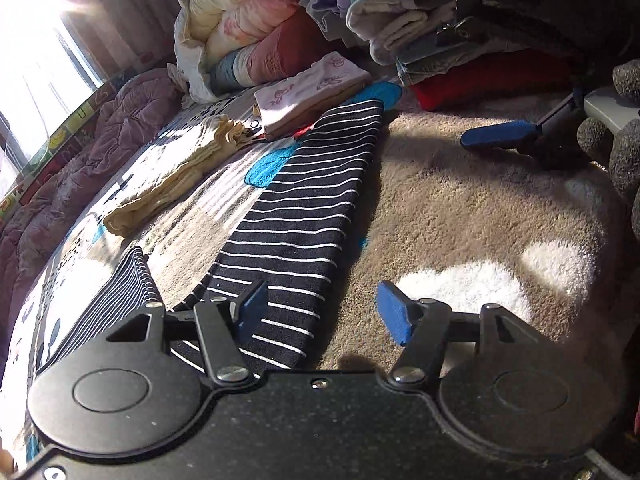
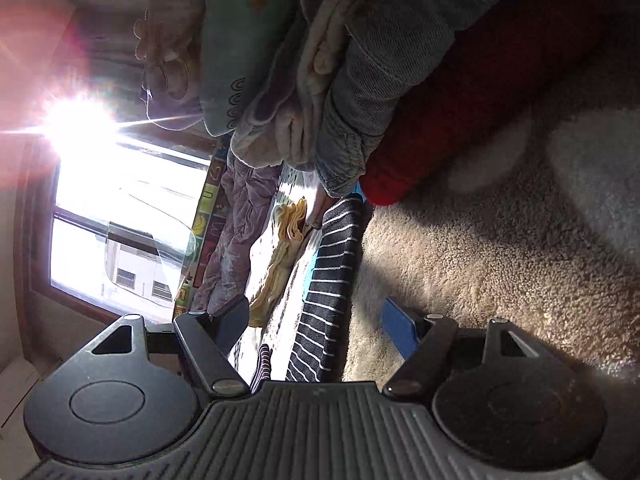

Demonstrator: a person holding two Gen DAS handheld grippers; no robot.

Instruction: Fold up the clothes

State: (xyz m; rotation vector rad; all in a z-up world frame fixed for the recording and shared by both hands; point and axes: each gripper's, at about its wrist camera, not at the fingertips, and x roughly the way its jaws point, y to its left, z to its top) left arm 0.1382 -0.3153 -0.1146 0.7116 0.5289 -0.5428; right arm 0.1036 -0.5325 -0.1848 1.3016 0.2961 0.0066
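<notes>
Seen from the left wrist camera, the left gripper (image 1: 324, 312) has its two blue-padded fingers spread wide with nothing between them, hovering low over the near end of a long, folded black garment with thin white stripes (image 1: 304, 208). That striped garment lies flat along the seam where a printed bedsheet with grey, white and blue patches (image 1: 192, 236) meets a beige fluffy blanket (image 1: 452, 216); its left fingertip sits above the stripes and its right one above the blanket. A second piece of finely striped dark fabric (image 1: 120, 292) lies just left of the gripper. Further along the sheet rest a folded pale yellow cloth (image 1: 176, 180) and a folded white garment with a purple print (image 1: 308, 92), the latter touching the far end of the striped garment. Behind them rises a heap of mixed clothes (image 1: 256, 36), and a red folded item (image 1: 492, 76) sits under a stack at the far right. The right gripper (image 1: 500, 136) shows at the right edge above the blanket; only one blue pad is visible here. From the right wrist camera, the right gripper (image 2: 320, 324) is likewise wide open and empty, rolled sideways, with the striped garment (image 2: 332, 272) running away between its fingers, beside the fluffy blanket (image 2: 500, 256), the yellow cloth (image 2: 280, 264) and the sunlit window (image 2: 124, 220).
</notes>
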